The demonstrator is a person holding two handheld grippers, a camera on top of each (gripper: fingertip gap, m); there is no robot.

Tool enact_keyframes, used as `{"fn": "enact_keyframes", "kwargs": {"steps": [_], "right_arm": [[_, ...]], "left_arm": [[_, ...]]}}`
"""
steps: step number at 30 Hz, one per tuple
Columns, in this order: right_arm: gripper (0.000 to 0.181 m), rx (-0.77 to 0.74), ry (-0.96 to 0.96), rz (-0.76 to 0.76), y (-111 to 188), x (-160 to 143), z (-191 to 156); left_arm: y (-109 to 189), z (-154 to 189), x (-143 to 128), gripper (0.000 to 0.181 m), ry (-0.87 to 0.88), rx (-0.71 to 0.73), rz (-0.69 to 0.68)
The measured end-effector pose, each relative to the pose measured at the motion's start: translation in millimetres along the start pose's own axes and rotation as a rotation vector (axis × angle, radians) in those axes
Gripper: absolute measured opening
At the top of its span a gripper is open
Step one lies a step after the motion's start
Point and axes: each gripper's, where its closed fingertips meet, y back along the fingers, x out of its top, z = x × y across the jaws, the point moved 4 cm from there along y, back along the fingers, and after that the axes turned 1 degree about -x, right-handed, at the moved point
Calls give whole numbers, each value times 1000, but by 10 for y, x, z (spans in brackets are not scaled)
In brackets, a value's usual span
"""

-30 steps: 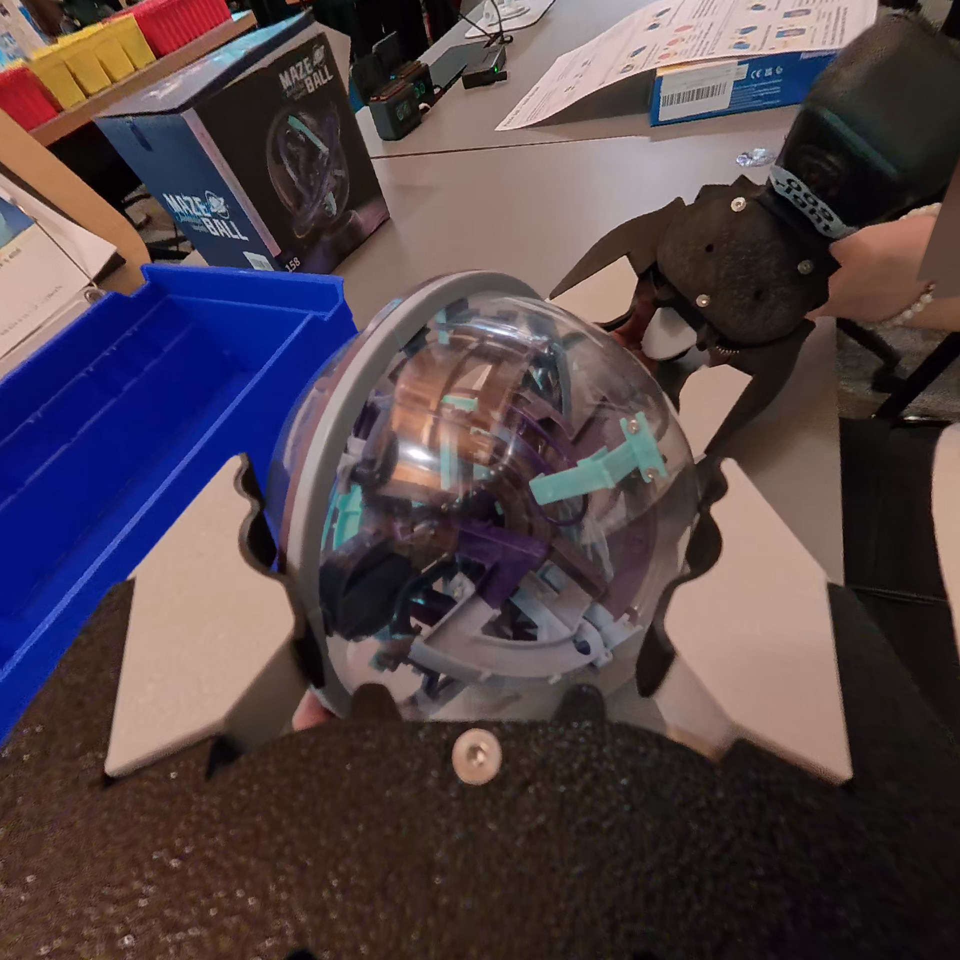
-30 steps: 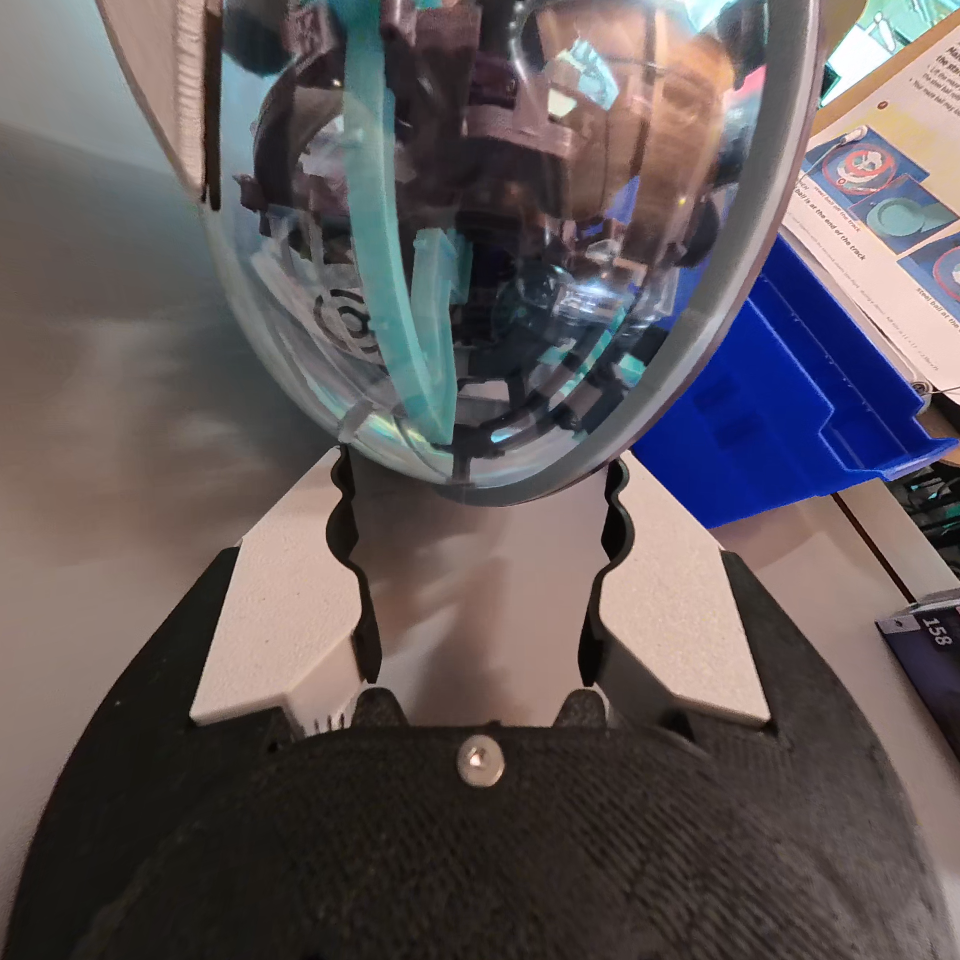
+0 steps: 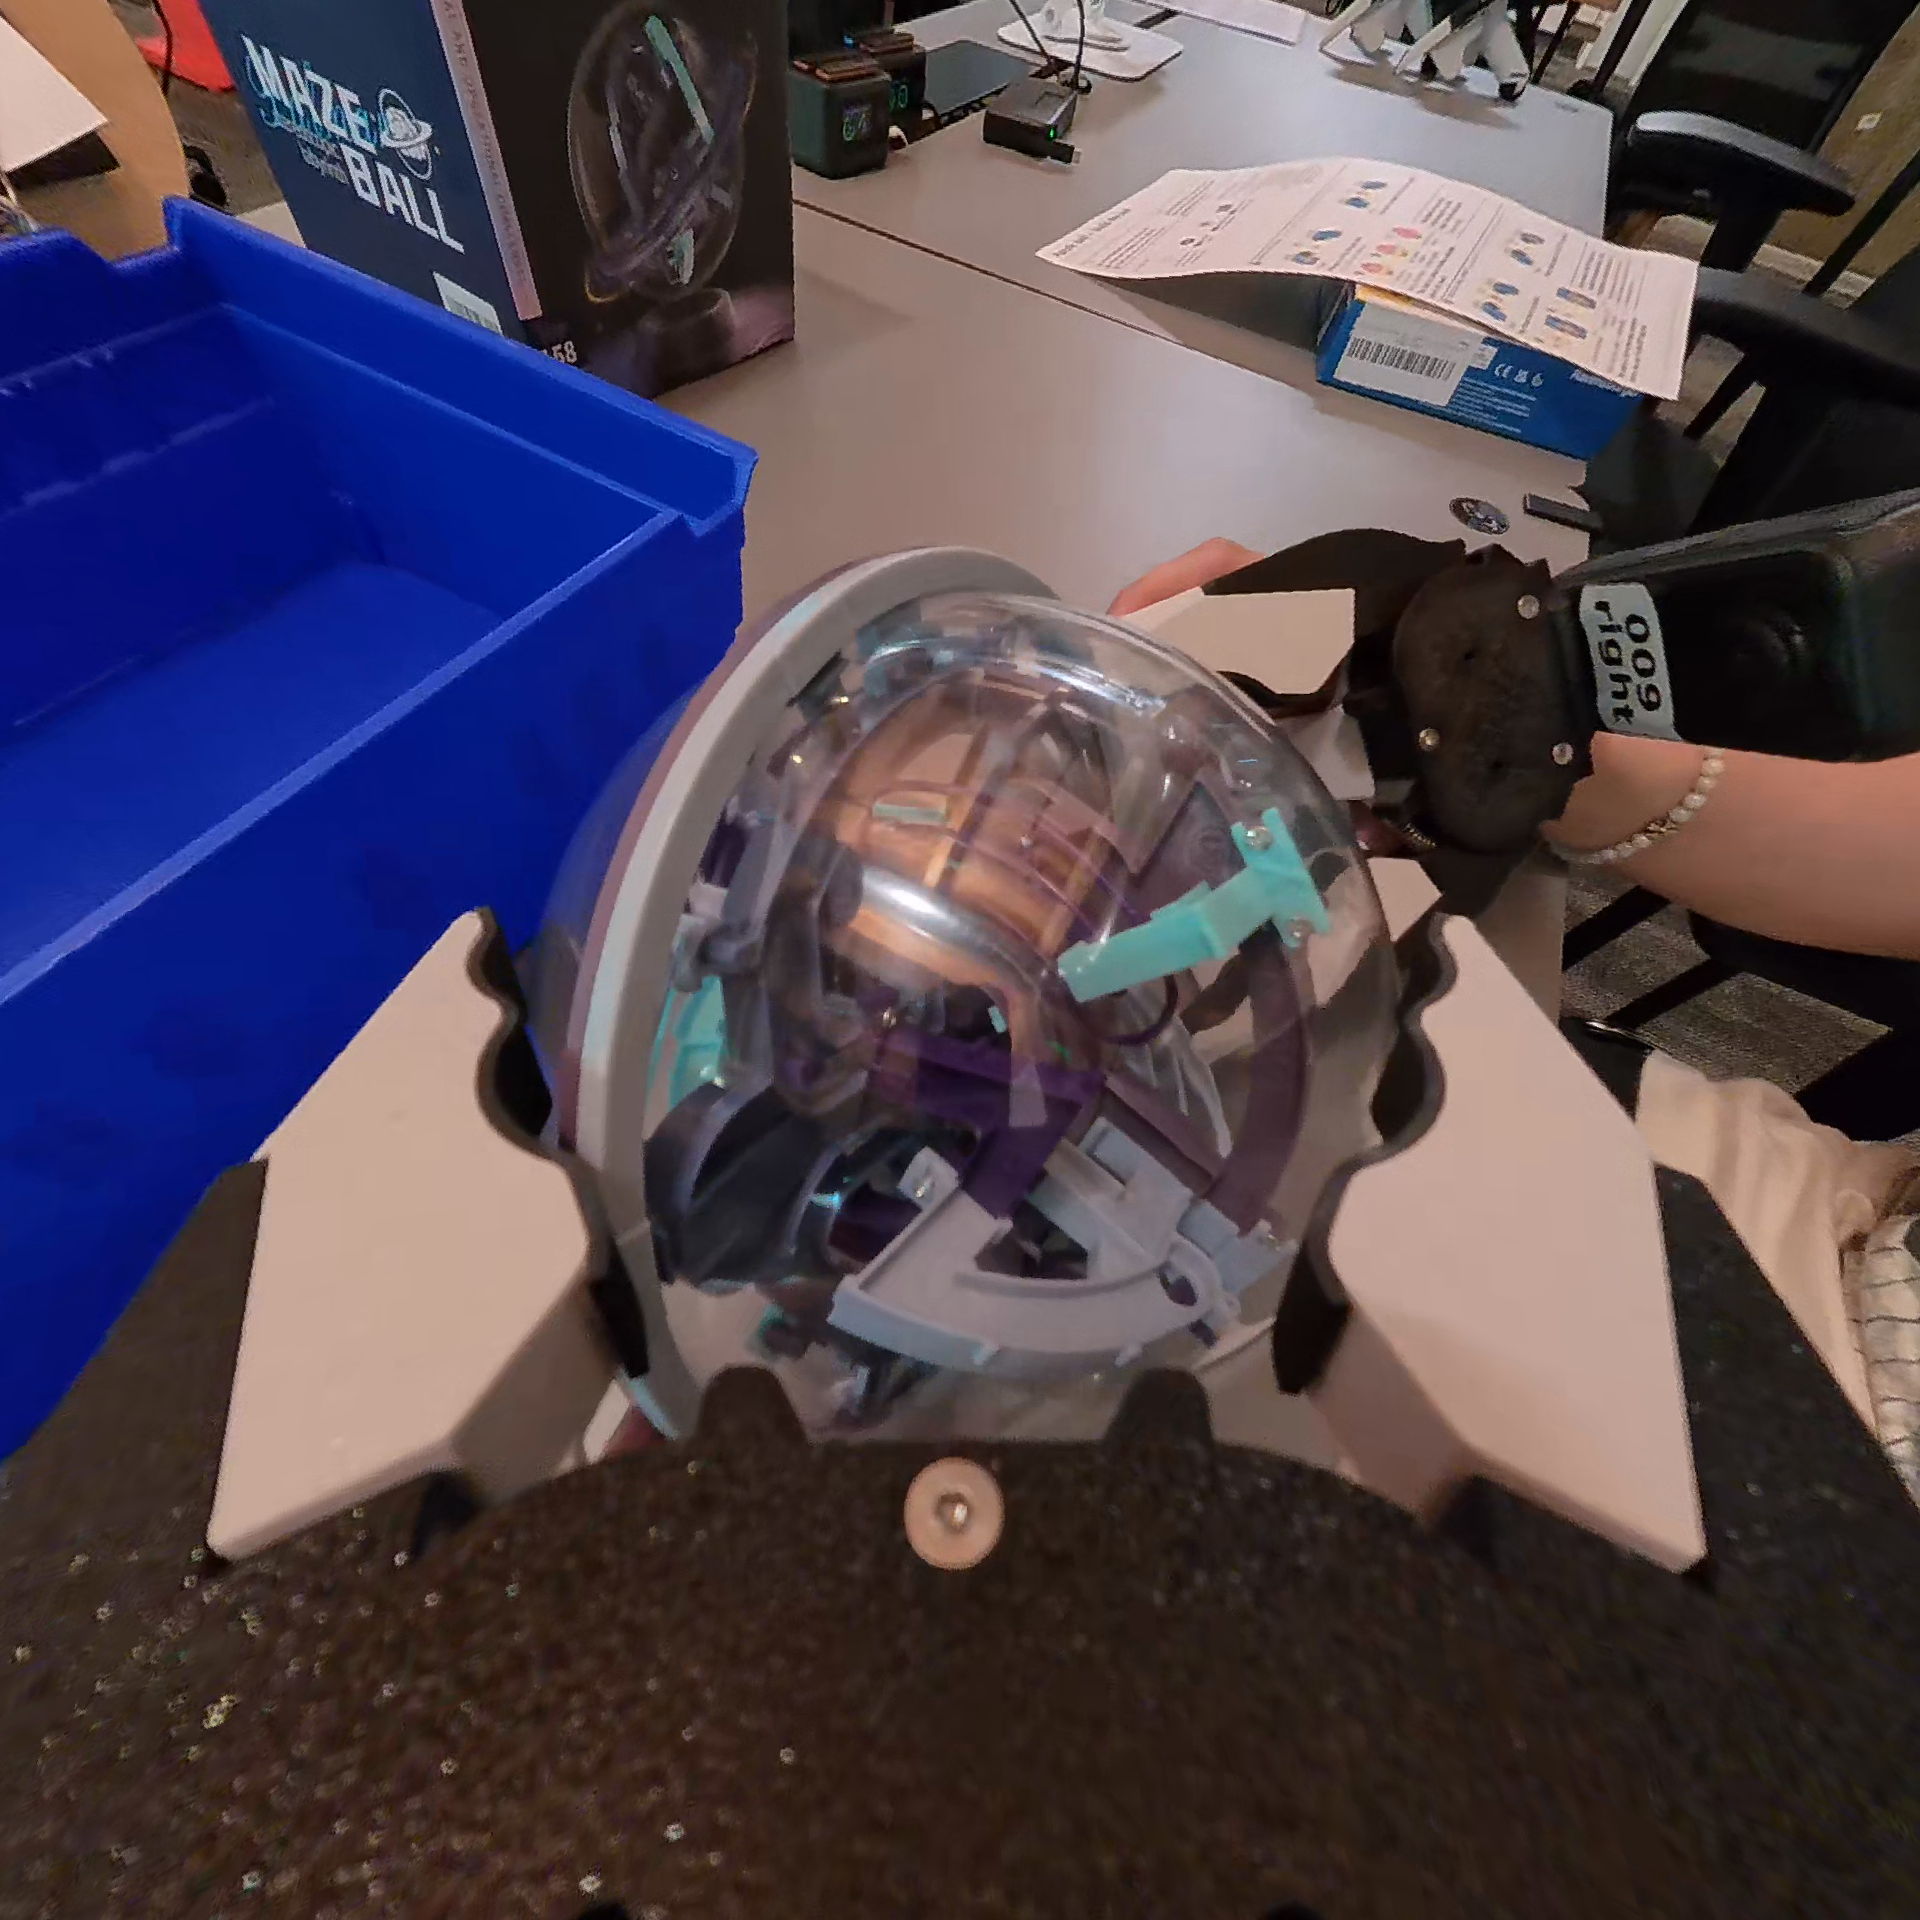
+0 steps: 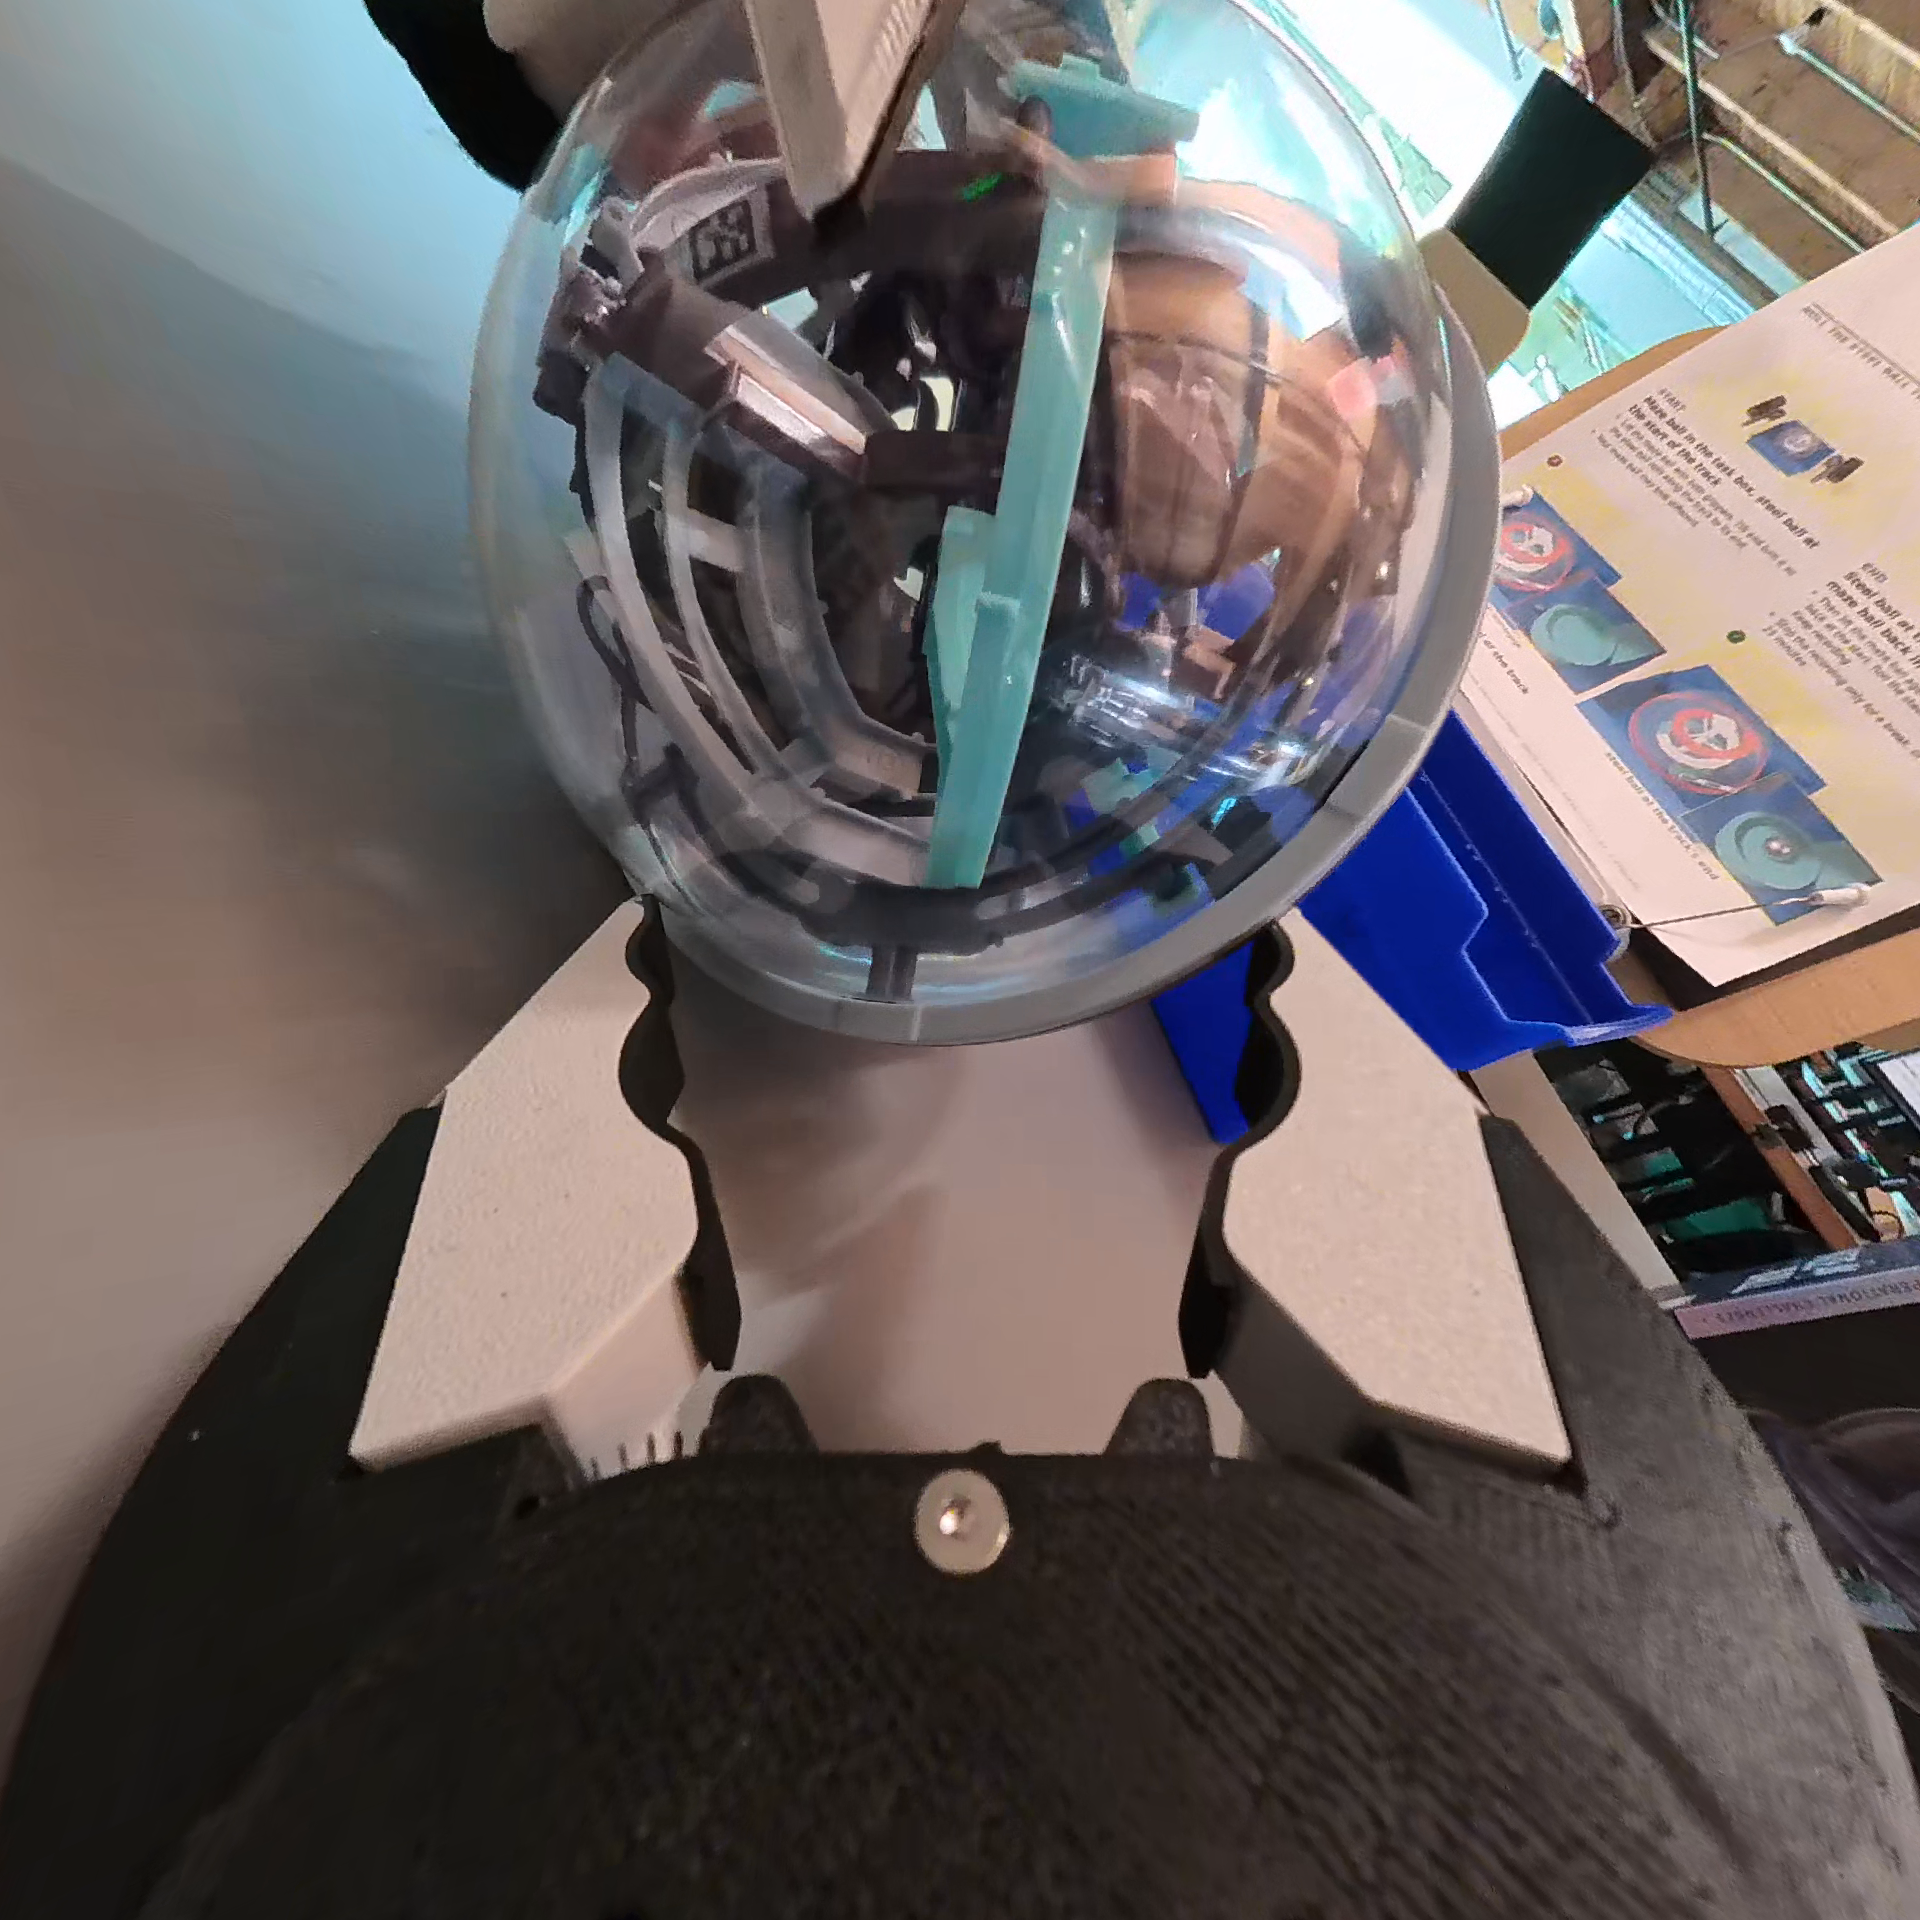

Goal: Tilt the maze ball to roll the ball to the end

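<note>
My left gripper point(image 3: 961, 1060) clamps the maze ball point(image 3: 966, 1029) between its fingers; my right gripper point(image 4: 961, 1023) is spread, the ball's grey rim touching its tips. I can't find the small ball inside, so I'd tilt slowly.

A smooth pale-grey tabletop point(image 3: 1039, 416) fills the near ground, a seam dividing it from a second grey desk point(image 3: 1351, 94) behind. Black office chairs point(image 3: 1745, 177) stand at its far edge, and mottled grey carpet floor point(image 3: 1704, 977) shows below.
</note>
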Motion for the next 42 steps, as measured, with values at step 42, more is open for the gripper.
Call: {"fn": "enact_keyframes", "kwargs": {"steps": [42], "right_arm": [[123, -65, 119, 97, -186, -42, 171]], "left_arm": [[-44, -249, 26, 158, -51, -183, 439]]}}
